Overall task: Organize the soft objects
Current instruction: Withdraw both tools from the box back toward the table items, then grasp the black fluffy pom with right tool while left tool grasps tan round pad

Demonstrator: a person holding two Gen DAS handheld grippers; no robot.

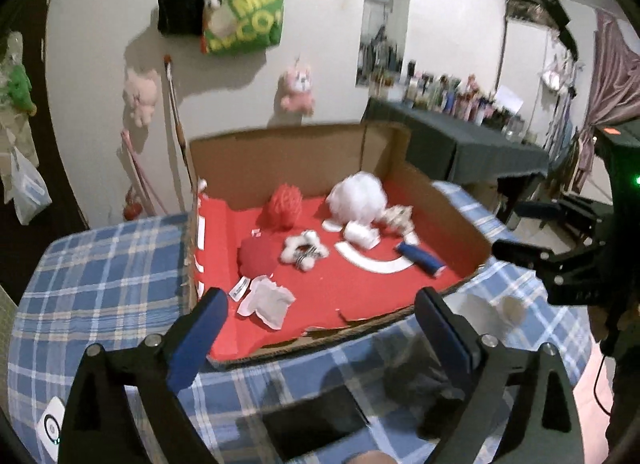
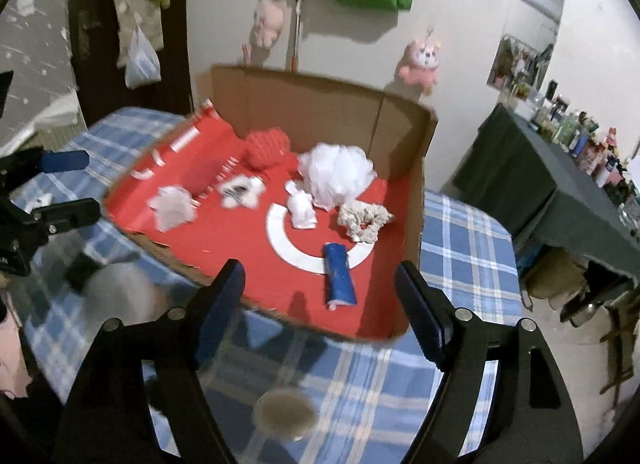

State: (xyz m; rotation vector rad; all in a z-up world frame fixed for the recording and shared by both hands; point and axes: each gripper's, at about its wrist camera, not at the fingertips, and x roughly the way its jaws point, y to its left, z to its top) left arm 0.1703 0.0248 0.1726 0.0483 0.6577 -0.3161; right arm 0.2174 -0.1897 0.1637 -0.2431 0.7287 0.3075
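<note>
Both grippers (image 1: 320, 328) (image 2: 320, 304) gape empty before the box rim (image 1: 360, 328).

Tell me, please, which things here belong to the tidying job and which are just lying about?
Job: cardboard box, white pouf, red knitted ball, blue roll, cream scrunchie.
Lying about: green bag, pink plush, bottles.

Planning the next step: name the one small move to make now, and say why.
Probably reach the right gripper toward the small white puff on the plaid cloth outside the cardboard box. Both it and the left gripper stand open and empty, while the other soft things, like the blue roll, already lie in the box.
</note>
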